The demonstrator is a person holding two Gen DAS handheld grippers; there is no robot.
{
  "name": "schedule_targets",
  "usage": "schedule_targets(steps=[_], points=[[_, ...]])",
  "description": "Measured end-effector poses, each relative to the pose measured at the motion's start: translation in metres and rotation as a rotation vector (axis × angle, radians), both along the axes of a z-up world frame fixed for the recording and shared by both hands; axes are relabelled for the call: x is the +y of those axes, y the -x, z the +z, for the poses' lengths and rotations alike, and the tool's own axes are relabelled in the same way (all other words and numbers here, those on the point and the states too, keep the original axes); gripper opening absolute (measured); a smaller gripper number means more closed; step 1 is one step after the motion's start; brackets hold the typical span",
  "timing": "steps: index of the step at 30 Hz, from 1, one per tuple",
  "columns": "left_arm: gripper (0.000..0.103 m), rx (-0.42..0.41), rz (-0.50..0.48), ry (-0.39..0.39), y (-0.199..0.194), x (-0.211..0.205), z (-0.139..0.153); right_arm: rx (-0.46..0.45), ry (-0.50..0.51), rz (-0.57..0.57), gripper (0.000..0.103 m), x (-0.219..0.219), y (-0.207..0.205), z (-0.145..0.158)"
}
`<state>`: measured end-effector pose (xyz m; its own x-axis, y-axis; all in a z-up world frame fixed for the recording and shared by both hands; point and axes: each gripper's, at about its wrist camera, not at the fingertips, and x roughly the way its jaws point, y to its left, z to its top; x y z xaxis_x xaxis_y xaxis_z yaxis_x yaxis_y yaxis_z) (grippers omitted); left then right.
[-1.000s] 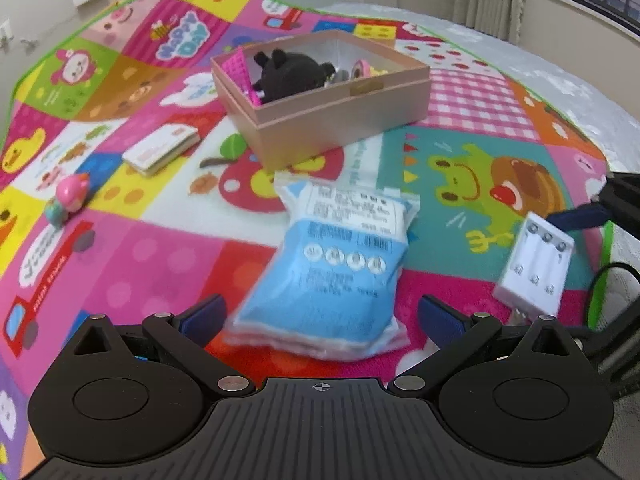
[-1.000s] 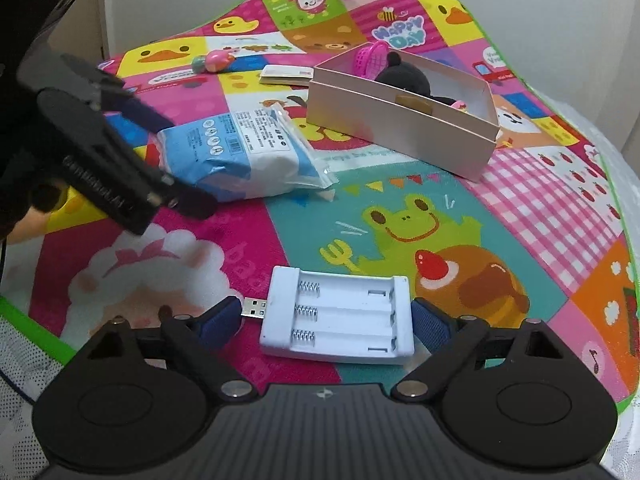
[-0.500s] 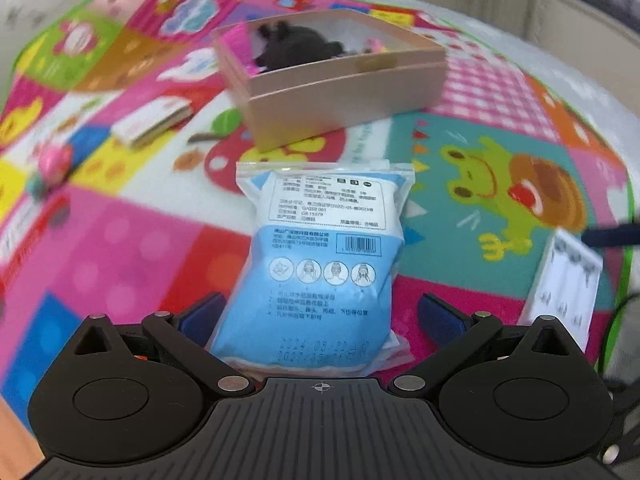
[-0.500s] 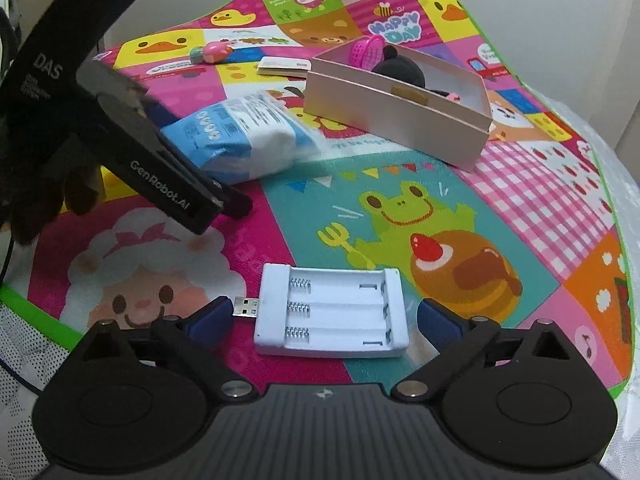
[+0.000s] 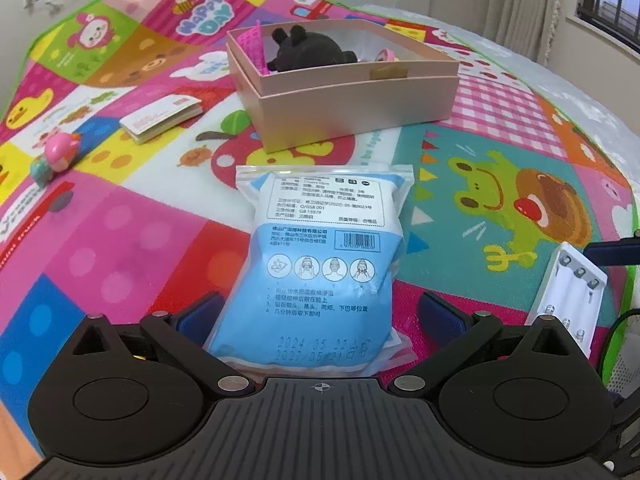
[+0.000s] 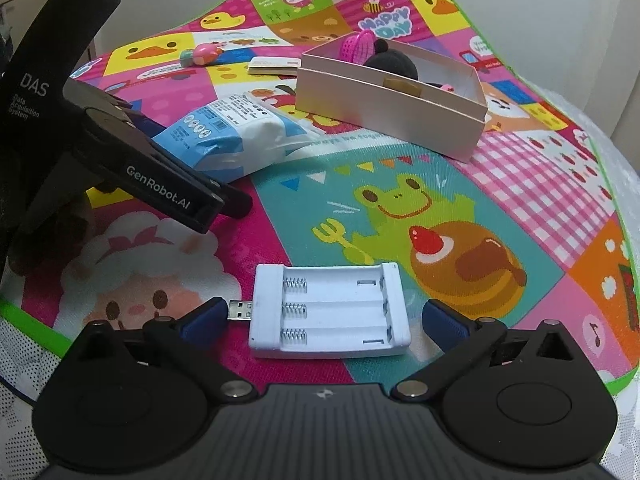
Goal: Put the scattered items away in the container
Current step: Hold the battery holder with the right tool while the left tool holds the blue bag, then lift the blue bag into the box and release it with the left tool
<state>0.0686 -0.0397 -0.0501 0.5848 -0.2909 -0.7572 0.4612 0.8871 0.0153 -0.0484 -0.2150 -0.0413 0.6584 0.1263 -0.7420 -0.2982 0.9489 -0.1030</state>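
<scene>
- Straddling the blue pack point(image 5: 320, 276) with the left gripper point(image 5: 320, 316), jaws standing apart, one blue pad to each side of the pack's near end and neither pad seen pressing on it
- Lying flat on the play mat point(image 5: 120, 240), printed side up, the pack's sealed far end pointing toward the pink box point(image 5: 352, 100) and stopping short of it
- Opening at this moment on the right gripper point(image 6: 324, 318), jaws spread wide around the white battery charger point(image 6: 328, 312), a clear gap showing beside the right pad point(image 6: 444, 320)
- Resting flat on the mat, three empty slots facing up, the charger's USB plug point(image 6: 240, 310) pointing at the left pad and near its tip; contact there cannot be told
- Standing upright and open on the mat beyond both items, the box already holding a black plush toy point(image 5: 308, 52), a pink mesh piece point(image 5: 256, 44) against its far-left wall, and a small pink item point(image 5: 386, 54) at the far side
- Remaining outside the box: a small white booklet point(image 5: 164, 118) lying flat to its left, and farther left a pink figurine point(image 5: 54, 158) lying on its side
- Showing at the left of the right wrist view, the left gripper's black body, set low over the pack's near end
</scene>
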Motion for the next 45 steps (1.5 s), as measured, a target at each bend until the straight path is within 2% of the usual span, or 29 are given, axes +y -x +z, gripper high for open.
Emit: schedule_targets(steps=[6,8,10,13,17,18,19,20,22,25,28,30,32,35,37,38,40,41,43,45], points=[[0.103,-0.06,-0.038,-0.012,0.009,0.002,0.0,-0.015,0.0,0.01,0.103,0.0,0.001,0.0],[0.103,-0.054,-0.043,-0.014,0.007,0.001,0.003,-0.021,0.005,0.032,0.094,0.002,0.004,0.001],[0.103,-0.055,-0.051,-0.023,0.006,-0.001,0.007,-0.027,0.001,0.049,0.091,0.003,0.006,0.003],[0.103,-0.104,-0.093,-0.043,0.009,-0.006,0.013,-0.03,-0.001,0.048,0.091,0.003,0.006,0.005],[0.103,-0.107,-0.13,-0.092,0.01,-0.015,0.014,-0.027,-0.011,0.041,0.091,0.001,0.008,0.008],[0.1,-0.106,-0.13,-0.094,0.01,-0.014,0.015,-0.029,-0.014,0.039,0.09,0.001,0.009,0.009],[0.081,-0.105,-0.133,-0.093,0.01,-0.013,0.016,-0.03,-0.015,0.039,0.09,0.001,0.01,0.011],[0.073,-0.104,-0.139,-0.104,0.01,-0.013,0.017,-0.035,-0.015,0.039,0.09,0.0,0.01,0.012],[0.068,-0.106,-0.155,-0.107,0.008,-0.012,0.022,-0.048,-0.014,0.043,0.09,-0.002,0.012,0.017],[0.066,-0.131,-0.167,-0.068,0.008,-0.007,0.039,-0.073,-0.002,0.065,0.09,-0.007,0.013,0.03],[0.066,-0.204,-0.19,0.005,0.003,-0.007,0.073,-0.113,-0.012,0.047,0.09,-0.015,0.009,0.049],[0.066,-0.281,-0.219,0.054,-0.007,-0.014,0.1,-0.123,-0.061,0.012,0.09,-0.022,0.003,0.06],[0.066,-0.349,-0.288,0.069,-0.021,-0.026,0.124,-0.12,-0.116,-0.016,0.09,-0.026,-0.003,0.069],[0.07,-0.486,-0.394,-0.001,-0.046,-0.052,0.145,-0.108,-0.165,-0.031,0.09,-0.029,-0.008,0.074],[0.096,-0.522,-0.398,-0.067,-0.068,-0.069,0.146,-0.107,-0.168,-0.031,0.09,-0.029,-0.008,0.073],[0.096,-0.536,-0.385,-0.091,-0.078,-0.073,0.144,-0.108,-0.166,-0.033,0.09,-0.029,-0.008,0.073],[0.096,-0.501,-0.367,-0.093,-0.088,-0.073,0.141,-0.106,-0.171,-0.041,0.09,-0.032,-0.006,0.071],[0.096,-0.464,-0.349,-0.065,-0.089,-0.068,0.14,-0.106,-0.178,-0.051,0.09,-0.034,-0.006,0.071],[0.099,-0.371,-0.307,0.008,-0.085,-0.048,0.136,-0.101,-0.199,-0.076,0.09,-0.039,-0.008,0.072],[0.1,-0.259,-0.243,0.032,-0.08,-0.027,0.126,-0.085,-0.234,-0.107,0.09,-0.046,-0.012,0.072]])
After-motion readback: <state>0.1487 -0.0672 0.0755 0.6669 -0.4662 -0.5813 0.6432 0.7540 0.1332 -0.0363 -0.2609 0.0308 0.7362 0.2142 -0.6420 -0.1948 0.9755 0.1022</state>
